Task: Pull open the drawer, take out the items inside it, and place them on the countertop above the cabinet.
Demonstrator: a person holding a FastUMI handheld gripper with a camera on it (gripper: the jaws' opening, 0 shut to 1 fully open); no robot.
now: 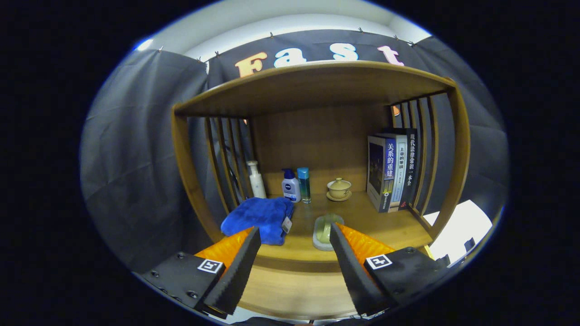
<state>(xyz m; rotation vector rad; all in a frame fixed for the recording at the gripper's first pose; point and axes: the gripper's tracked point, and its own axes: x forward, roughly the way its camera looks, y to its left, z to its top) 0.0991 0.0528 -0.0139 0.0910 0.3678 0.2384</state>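
My gripper [294, 235] is open, its two fingers spread wide with nothing between them. Just beyond the fingertips lies the wooden countertop [362, 217] of the cabinet, under a wooden shelf roof. A folded blue towel [260, 217] rests on the countertop just ahead of the left finger. A pale green soap in a clear dish [324, 231] sits right beside the right fingertip. Below the countertop's front edge, between the fingers, a lighter wooden surface [294, 290] shows; I cannot tell whether it is the drawer's front or its inside.
At the back of the countertop stand a white pump bottle [256, 179], a white bottle with a blue cap [290, 185], a slim teal bottle [304, 184] and a small lidded cup on a saucer [339, 189]. Upright books [392, 170] lean at the right. Slatted wooden sides [229, 158] close both ends.
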